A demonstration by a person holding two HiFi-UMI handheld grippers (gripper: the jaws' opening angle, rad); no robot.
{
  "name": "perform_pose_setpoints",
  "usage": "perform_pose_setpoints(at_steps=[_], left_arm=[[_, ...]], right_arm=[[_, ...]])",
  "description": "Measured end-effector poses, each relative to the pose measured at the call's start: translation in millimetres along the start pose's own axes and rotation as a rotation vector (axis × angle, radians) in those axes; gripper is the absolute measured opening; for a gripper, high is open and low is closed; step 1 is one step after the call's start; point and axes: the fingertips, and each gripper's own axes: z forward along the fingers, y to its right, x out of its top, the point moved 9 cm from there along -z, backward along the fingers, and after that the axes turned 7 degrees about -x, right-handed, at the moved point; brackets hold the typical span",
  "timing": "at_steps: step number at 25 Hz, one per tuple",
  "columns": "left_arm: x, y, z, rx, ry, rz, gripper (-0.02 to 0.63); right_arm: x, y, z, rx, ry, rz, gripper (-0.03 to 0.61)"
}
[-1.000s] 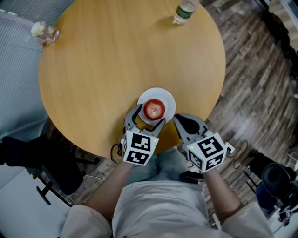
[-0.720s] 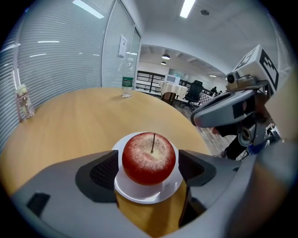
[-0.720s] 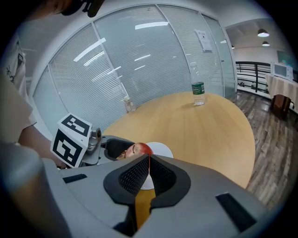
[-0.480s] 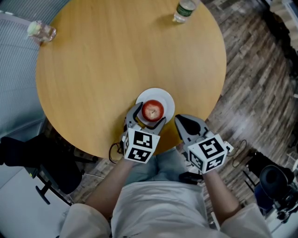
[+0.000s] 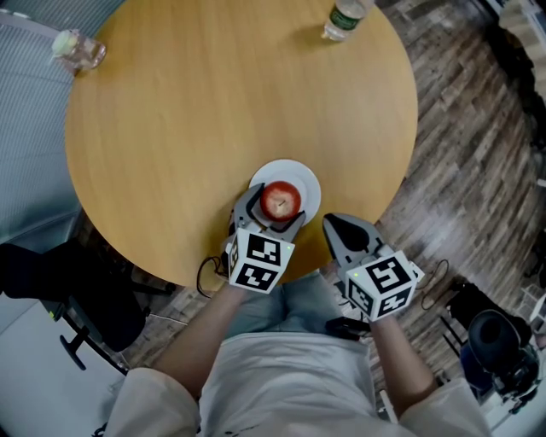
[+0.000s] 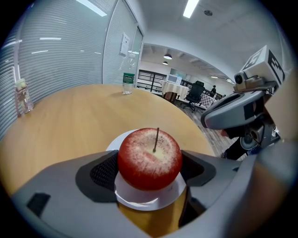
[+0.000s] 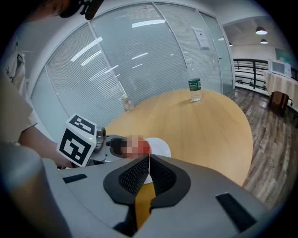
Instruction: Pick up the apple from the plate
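A red apple (image 5: 281, 201) with a short stem sits on a small white plate (image 5: 305, 179) near the front edge of the round wooden table (image 5: 213, 102). My left gripper (image 5: 275, 208) is shut on the apple, one pad pressed to each side. In the left gripper view the apple (image 6: 149, 158) fills the space between the pads and still rests on the plate (image 6: 139, 199). My right gripper (image 5: 334, 225) hovers shut just right of the plate over the table's edge, holding nothing. Its pads (image 7: 164, 175) stand almost together in the right gripper view.
A water bottle (image 5: 345, 19) stands at the table's far edge. A small clear jar (image 5: 77, 49) sits at the far left edge. A black chair (image 5: 60, 290) stands left of the person. Wooden floor lies to the right of the table.
The left gripper's jaws have closed in around the apple, from a wider spread to gripping it. The right gripper has stayed in place.
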Motion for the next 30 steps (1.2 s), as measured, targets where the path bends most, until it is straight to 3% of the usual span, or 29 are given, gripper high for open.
perform_pose_setpoints(at_steps=[13, 22, 30], left_arm=[[4.5, 6.7, -13.4, 0.018, 0.026, 0.015, 0.403], [21.4, 16.1, -55.9, 0.052, 0.060, 0.014, 0.403], [37.9, 34.3, -89.2, 0.031, 0.101, 0.052, 0.403]], right_arm=[[1.6, -6.9, -11.2, 0.003, 0.022, -0.021, 0.031], [17.6, -15.4, -33.1, 0.003, 0.071, -0.051, 0.031], [38.7, -24.2, -58.3, -0.008, 0.135, -0.074, 0.031]])
